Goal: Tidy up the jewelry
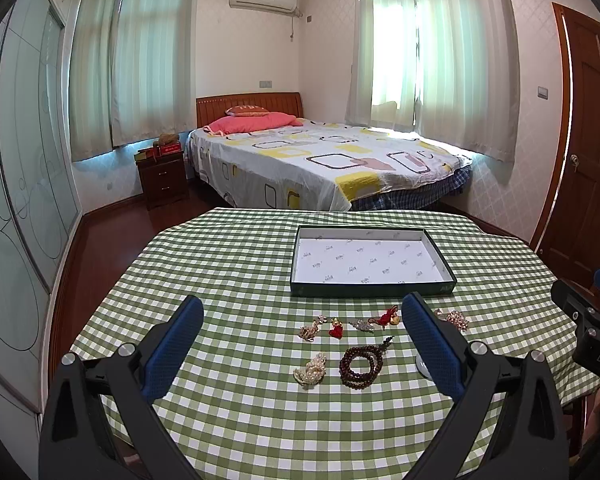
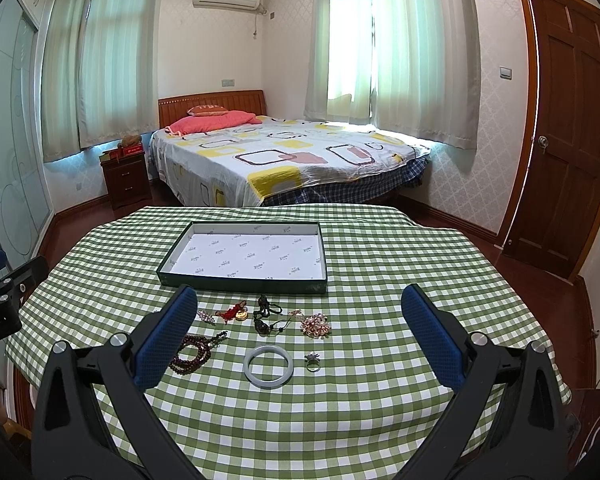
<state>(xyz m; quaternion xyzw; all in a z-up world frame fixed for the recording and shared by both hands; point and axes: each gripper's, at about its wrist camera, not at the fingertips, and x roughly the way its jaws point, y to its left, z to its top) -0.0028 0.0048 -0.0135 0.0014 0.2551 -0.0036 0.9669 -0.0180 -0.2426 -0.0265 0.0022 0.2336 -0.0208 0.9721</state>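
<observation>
I am holding both tools above the near edge of the table (image 2: 380, 420), and nothing is being gripped. The left gripper (image 1: 302, 312) is hanging with its blue pads spread wide apart; the right gripper (image 2: 298, 300) is doing the same.

Nearest to me in the right wrist view, the pale bangle (image 2: 269, 366) is lying flat just ahead, almost centred between the right tool's pads, with the small ring (image 2: 312, 362) just beside it to the right. In the left wrist view the pearl cluster (image 1: 310, 370) and the dark bead bracelet (image 1: 360, 364) are sitting side by side between the left tool's pads, the bracelet's tail trailing away toward the far right.

Beyond them a row of smaller charms is running left to right across the cloth, the red tassel piece (image 2: 233, 312) among them.

Farthest, the shallow box (image 2: 162, 266) is waiting empty, its long side lying crosswise. I am judging the right tool better placed for the bangle, a straight forward reach.
</observation>
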